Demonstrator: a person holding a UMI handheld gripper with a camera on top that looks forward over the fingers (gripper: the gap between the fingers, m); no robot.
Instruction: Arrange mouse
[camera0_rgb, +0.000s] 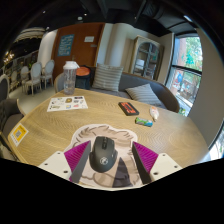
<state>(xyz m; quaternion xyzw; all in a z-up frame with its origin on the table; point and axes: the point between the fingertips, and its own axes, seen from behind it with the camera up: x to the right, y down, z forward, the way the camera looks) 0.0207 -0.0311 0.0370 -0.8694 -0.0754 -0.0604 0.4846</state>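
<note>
A black computer mouse (102, 153) lies on a beige patterned mouse mat (112, 133) on the round wooden table (100, 115). My gripper (110, 158) is open, with the mouse standing between its fingers. The mouse is close to the left pink pad (76, 156), and a gap shows between it and the right pink pad (145, 156). The mouse rests on the mat on its own.
Beyond the mat lie a dark red box (128, 107), a small green item (144, 122), a printed sheet (67, 102) and a clear lidded jar (70, 76). A yellow card (18, 133) lies at the left. A sofa with cushions (108, 77) stands behind the table.
</note>
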